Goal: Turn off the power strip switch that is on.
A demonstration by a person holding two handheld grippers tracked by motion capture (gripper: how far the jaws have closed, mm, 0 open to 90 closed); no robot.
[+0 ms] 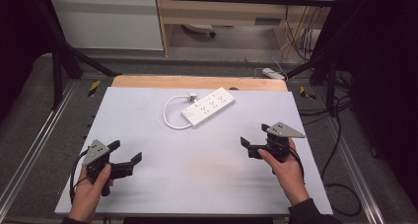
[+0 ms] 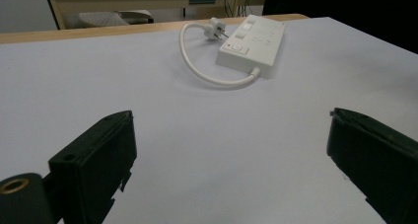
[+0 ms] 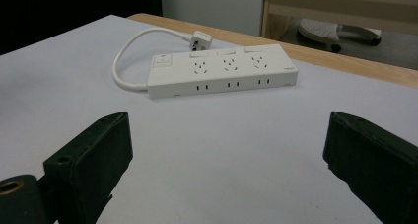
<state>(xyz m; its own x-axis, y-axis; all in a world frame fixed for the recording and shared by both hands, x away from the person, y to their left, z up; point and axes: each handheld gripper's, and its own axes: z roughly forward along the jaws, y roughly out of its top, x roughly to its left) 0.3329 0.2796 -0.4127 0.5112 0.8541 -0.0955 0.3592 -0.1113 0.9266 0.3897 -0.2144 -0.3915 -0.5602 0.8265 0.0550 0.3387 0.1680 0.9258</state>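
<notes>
Power strip (image 1: pixel 208 106) lies flat toward the far middle of the white table (image 1: pixel 197 184), its cord (image 1: pixel 170 116) looped at its left with the plug (image 1: pixel 191 96) near the far edge. Left gripper (image 1: pixel 125 152) and right gripper (image 1: pixel 254 135) sit near the table's side edges, jaws spread wide, holding nothing, well apart from the strip, bare surface between.

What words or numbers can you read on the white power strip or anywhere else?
None can be read.
Power strip: a small dark mark at its far right end, too small and blurred to read.
Power strip switch: a tiny red mark, not legible.
Shelf behind the table: a small label, too blurred to read.
</notes>
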